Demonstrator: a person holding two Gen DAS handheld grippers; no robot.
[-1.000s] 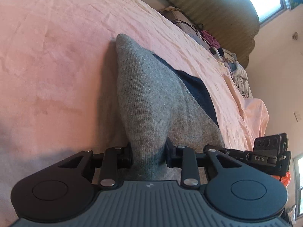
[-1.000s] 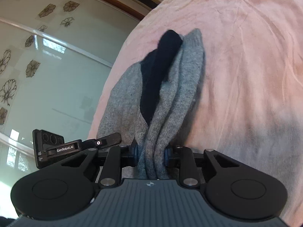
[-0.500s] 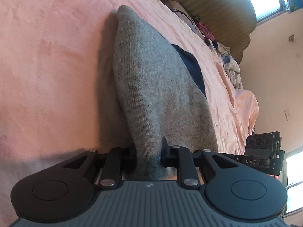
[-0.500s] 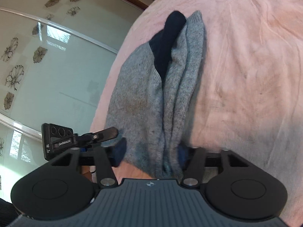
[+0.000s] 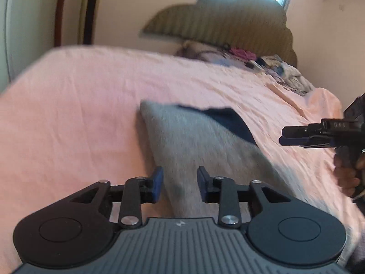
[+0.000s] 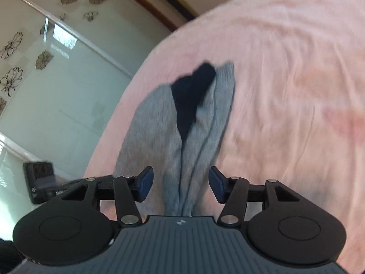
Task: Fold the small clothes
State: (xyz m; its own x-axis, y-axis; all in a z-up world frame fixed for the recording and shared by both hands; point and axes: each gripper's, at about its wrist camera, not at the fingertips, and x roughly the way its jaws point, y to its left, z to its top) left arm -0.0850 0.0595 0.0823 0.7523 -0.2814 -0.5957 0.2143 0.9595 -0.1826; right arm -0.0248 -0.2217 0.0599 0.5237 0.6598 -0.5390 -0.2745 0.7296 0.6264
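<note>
A folded grey knit garment (image 5: 200,150) with a dark navy patch (image 5: 230,121) lies on the pink bed sheet (image 5: 79,114). My left gripper (image 5: 179,182) is open, its blue pads (image 5: 157,182) on either side of the garment's near end without pinching it. In the right wrist view the same garment (image 6: 182,141) lies in layered folds with the navy part (image 6: 194,96) at the far end. My right gripper (image 6: 180,182) is open, jaws wide around the near end. The right gripper also shows in the left wrist view (image 5: 319,134).
A pile of mixed clothes (image 5: 262,61) lies at the head of the bed by a padded headboard (image 5: 228,22). A frosted glass wardrobe door with flower prints (image 6: 45,68) stands beyond the bed's edge. The hand holding the other gripper (image 5: 346,171) is at the right.
Both grippers have let go of the grey garment and opened. Both have pulled back and lifted a little; the garment now lies flat on the sheet.
</note>
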